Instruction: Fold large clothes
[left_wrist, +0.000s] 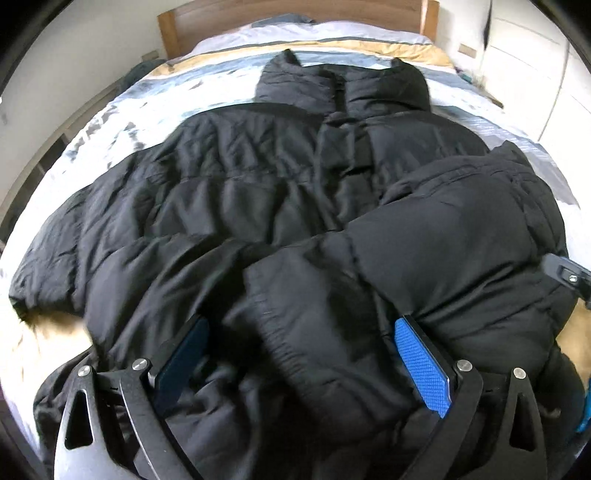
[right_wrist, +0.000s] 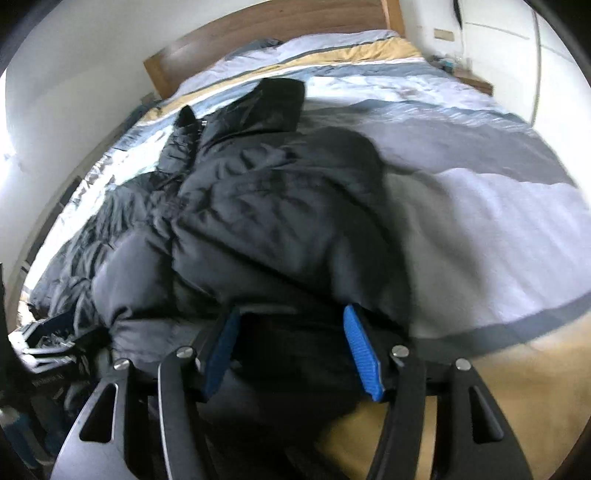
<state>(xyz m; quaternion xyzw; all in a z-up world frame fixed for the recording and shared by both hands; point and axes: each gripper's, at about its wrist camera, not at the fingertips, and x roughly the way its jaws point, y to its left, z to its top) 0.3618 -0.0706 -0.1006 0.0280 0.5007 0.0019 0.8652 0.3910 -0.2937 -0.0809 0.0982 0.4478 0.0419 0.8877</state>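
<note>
Black puffer jacket (left_wrist: 280, 206) spread on the bed (left_wrist: 122, 110), collar toward the headboard – right sleeve folded across the front, left sleeve lying out (body unfolded). Left gripper (left_wrist: 306, 354) and right gripper (right_wrist: 291, 350) spread wide, straddling the hem – nothing pinched.

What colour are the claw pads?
Blue pads, clearest in the left wrist view.

Puffer jacket (left_wrist: 280, 206) hem cut off by lower edge; nightstand clutter (right_wrist: 448, 62) blurred.
</note>
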